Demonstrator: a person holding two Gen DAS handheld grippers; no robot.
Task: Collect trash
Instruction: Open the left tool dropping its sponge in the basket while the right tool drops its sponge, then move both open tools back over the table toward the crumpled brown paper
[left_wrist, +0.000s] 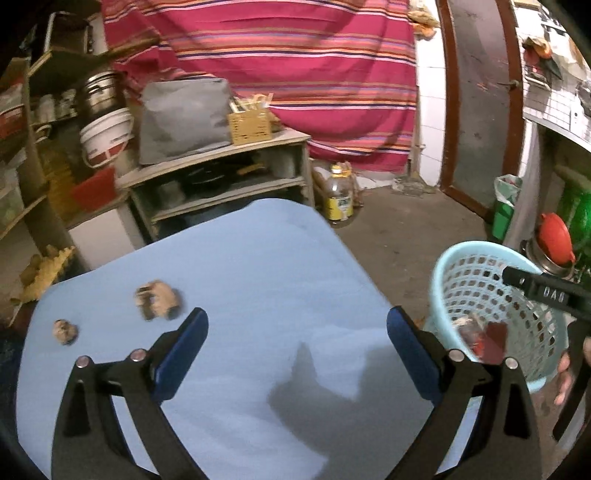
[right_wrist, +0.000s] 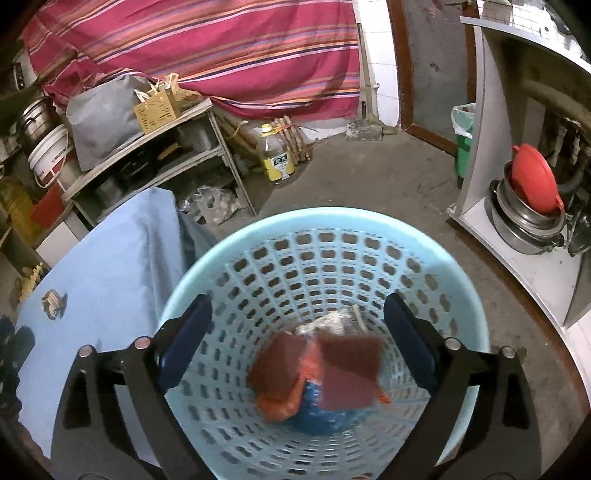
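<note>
Right gripper (right_wrist: 297, 343) fingers (right_wrist: 184, 339) apart over basket (right_wrist: 258, 218), dark-red wrapper (right_wrist: 351, 373) between.

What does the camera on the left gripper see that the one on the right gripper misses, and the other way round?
Only the left view shows the small crumpled scrap near the blue table's edge, and the right gripper's black body reaching over the basket.

Only the right view looks straight down into the basket, showing the whole pile: brown sheets, an orange bag and something blue. It also shows a clear plastic bag on the floor.

Both show the larger crumpled scrap on the table, the basket, the yellow-labelled bottle and the striped cloth.
</note>
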